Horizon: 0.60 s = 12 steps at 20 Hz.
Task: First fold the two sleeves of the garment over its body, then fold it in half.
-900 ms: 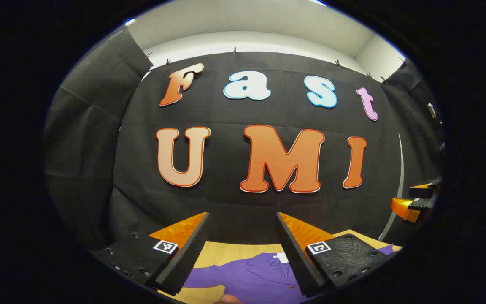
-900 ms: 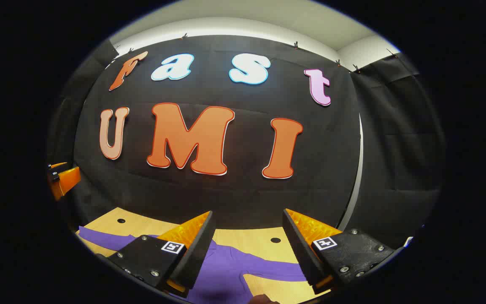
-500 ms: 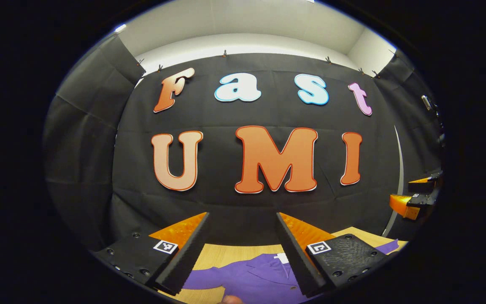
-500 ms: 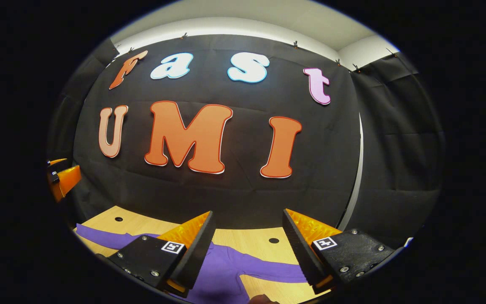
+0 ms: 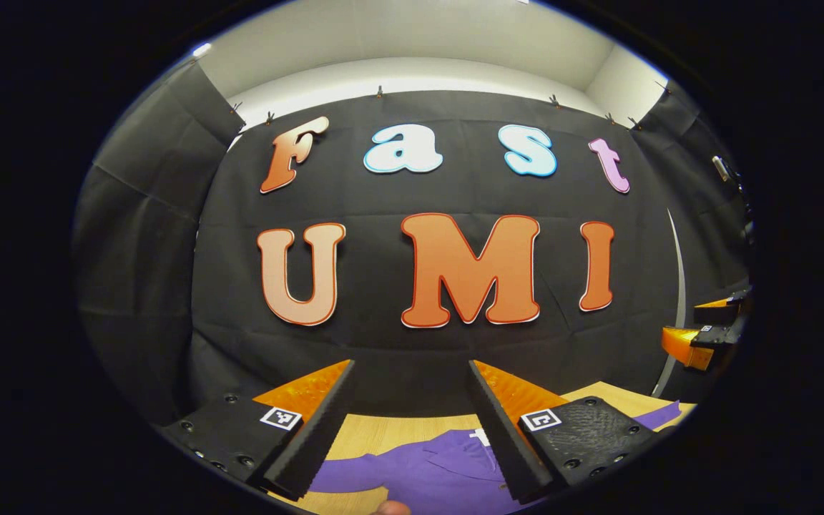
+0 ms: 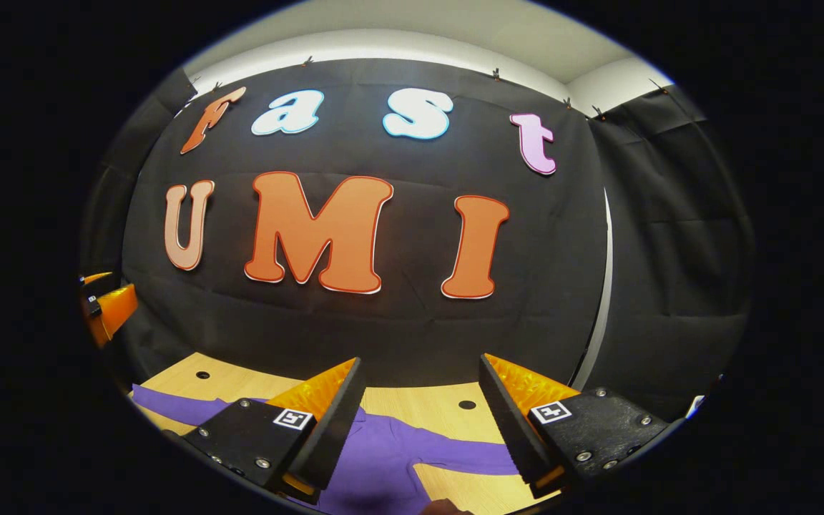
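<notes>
A wooden tabletop (image 6: 412,404) is seen below the black cloth wall (image 5: 398,350), and a purple garment (image 5: 426,468) is spread flat on it with a sleeve (image 6: 466,454) stretched out to the side. The left gripper (image 5: 410,422) and the right gripper (image 6: 419,422) are held above the garment, each with jaws spread wide and nothing between them.

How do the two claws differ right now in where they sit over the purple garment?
The left claw hangs over the collar end of the purple garment; the right claw hangs over a spread sleeve. In the left gripper view the right claw sits far off at the right edge; in the right gripper view the left claw sits at the left edge. Both are open, above the wooden table, gripping nothing.
</notes>
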{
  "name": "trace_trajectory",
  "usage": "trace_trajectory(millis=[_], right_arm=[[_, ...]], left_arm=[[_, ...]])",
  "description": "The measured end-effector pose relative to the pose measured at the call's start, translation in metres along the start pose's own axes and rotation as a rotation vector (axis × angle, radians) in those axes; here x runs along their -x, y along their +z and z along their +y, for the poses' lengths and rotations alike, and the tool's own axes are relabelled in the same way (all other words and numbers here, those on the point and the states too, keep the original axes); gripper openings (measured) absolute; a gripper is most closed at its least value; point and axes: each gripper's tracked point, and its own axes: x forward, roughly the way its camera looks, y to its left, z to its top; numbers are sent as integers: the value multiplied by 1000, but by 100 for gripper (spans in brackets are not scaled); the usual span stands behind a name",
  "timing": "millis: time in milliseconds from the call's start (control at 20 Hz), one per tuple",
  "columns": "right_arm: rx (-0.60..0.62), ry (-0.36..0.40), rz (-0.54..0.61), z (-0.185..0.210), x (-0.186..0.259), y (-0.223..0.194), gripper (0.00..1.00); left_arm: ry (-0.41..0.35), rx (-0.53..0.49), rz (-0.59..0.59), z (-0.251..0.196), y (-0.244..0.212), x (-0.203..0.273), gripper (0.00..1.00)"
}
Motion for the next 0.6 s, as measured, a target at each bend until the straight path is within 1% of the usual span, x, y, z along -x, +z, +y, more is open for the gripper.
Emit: trace_trajectory(millis=[200, 400, 600], right_arm=[[17, 5, 3, 8, 3, -2, 95], [27, -20, 8, 9, 2, -3, 95], [44, -70, 15, -2, 5, -7, 94]], left_arm=[[-16, 7, 12, 3, -5, 1, 95], [-26, 2, 14, 9, -8, 1, 95], [-46, 1, 16, 12, -12, 1, 94]])
